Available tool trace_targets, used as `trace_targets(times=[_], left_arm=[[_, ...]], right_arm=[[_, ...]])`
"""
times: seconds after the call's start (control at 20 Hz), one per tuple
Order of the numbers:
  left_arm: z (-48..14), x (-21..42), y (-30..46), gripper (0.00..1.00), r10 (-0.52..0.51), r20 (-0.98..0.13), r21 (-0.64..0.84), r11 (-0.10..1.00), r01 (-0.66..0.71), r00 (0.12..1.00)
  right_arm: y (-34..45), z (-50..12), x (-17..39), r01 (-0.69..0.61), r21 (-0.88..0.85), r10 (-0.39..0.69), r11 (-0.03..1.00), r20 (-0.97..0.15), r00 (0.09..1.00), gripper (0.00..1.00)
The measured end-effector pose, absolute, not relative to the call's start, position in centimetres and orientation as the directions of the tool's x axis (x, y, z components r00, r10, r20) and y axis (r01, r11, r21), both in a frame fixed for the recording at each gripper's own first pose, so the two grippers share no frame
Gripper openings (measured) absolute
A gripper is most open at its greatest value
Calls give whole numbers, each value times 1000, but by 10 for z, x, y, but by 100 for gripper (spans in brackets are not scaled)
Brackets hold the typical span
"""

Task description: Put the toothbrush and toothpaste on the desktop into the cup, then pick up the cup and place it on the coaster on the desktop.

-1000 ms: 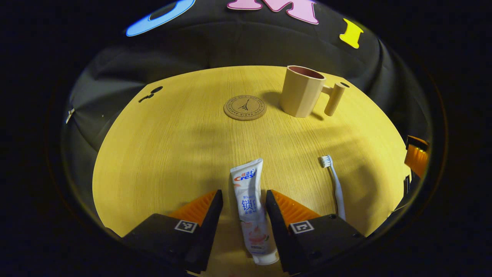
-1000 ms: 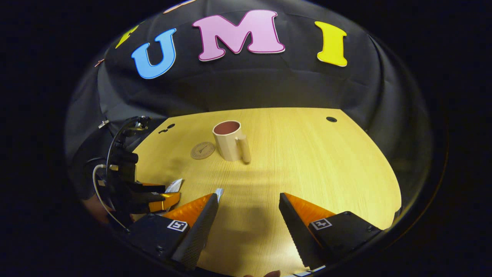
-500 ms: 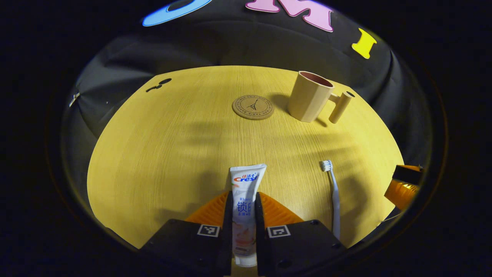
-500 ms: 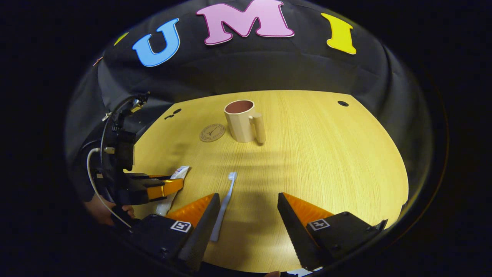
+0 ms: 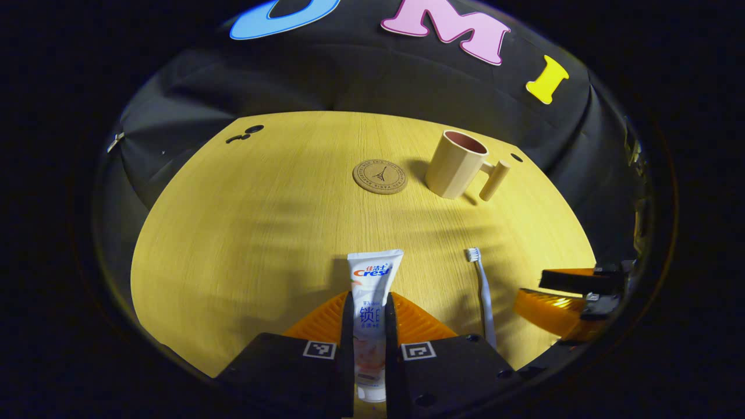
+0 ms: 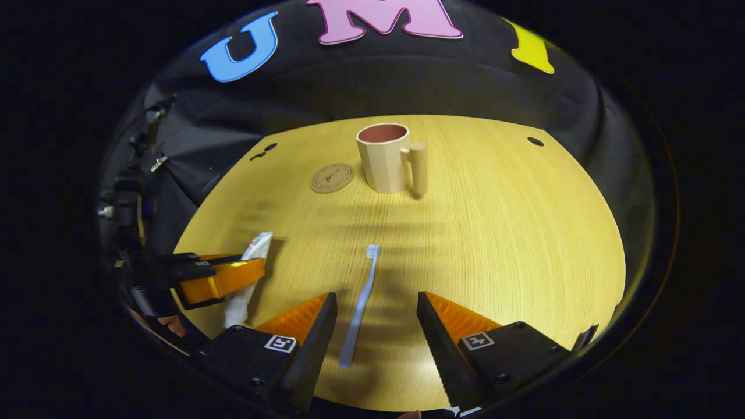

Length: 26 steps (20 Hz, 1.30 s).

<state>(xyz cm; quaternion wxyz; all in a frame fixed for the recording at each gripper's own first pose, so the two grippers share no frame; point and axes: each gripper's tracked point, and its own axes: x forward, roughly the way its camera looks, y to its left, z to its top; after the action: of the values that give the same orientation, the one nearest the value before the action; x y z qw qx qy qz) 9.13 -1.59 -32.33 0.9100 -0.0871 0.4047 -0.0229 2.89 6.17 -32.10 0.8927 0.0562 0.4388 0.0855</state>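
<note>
Left gripper (image 5: 369,326) is clamped on the white squeezable toothpaste tube (image 5: 372,291), both fingers pressing its sides, tube flat on the light wood desktop (image 5: 244,221). Right gripper (image 6: 372,326) hangs wide open w/ the pale blue plastic toothbrush (image 6: 361,302) lying between its fingers, not gripped.

Risk imo: tube is soft, so it could flop or slip when tipped toward the beige faceted cup w/ peg handle (image 6: 387,157), and knock it over. Brush is thin and flat, easy to miss.

Cup sits just beside the round cork coaster (image 6: 332,177) near the far edge. Plenty of bare desktop between grippers and cup.
</note>
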Motion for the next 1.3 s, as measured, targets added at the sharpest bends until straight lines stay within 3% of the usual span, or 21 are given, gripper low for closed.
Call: trace_targets(times=[0.1,0.15,0.2,0.45,0.55,0.6,0.65,0.7,0.75,0.85,0.95,1.0,1.1,1.2,1.25,1.3], left_arm=[[-317,87,-12,26,-115,-720,-184,982,-29,684],[-316,84,-10,31,-115,-715,-184,983,-27,689],[-315,81,-8,26,-114,-712,-182,983,-25,693],[-315,69,-1,26,-117,-699,-180,984,-15,706],[-317,65,1,26,-123,-698,-195,981,-22,706],[-316,64,3,22,-126,-697,-203,979,-27,706],[-318,62,5,26,-127,-699,-209,977,-31,704],[-318,61,7,22,-126,-699,-211,977,-35,704],[-319,61,9,26,-123,-699,-212,976,-40,705],[-321,60,11,22,-123,-701,-215,976,-43,702],[-324,60,13,22,-123,-703,-216,975,-46,701],[-324,61,14,22,-123,-703,-218,975,-48,700],[-326,60,13,26,-123,-706,-223,973,-54,697],[-327,59,13,26,-123,-709,-225,973,-57,694],[-328,59,12,26,-123,-710,-225,973,-58,694],[-327,60,12,26,-122,-710,-224,973,-58,694]], right_arm=[[66,-327,33,-89,170,190,981,-785,589,84],[68,-331,35,-84,165,183,983,-794,580,80],[70,-335,36,-80,157,174,984,-804,569,78],[77,-354,46,-52,145,151,988,-853,500,68],[78,-362,50,-56,121,133,991,-868,478,66],[78,-366,50,-59,106,121,993,-878,463,66],[77,-369,50,-61,94,112,994,-888,446,66],[77,-370,51,-63,83,103,995,-893,437,66],[79,-371,52,-67,79,100,995,-897,430,61],[79,-373,52,-84,55,85,995,-908,409,54],[81,-372,54,-96,38,74,995,-912,404,60],[81,-372,53,-91,38,72,995,-915,398,48],[81,-373,55,-75,42,68,996,-918,391,49],[80,-373,55,-64,43,64,997,-922,383,34],[79,-372,54,-62,44,64,997,-924,378,22],[80,-373,53,-63,44,65,997,-925,373,19]])
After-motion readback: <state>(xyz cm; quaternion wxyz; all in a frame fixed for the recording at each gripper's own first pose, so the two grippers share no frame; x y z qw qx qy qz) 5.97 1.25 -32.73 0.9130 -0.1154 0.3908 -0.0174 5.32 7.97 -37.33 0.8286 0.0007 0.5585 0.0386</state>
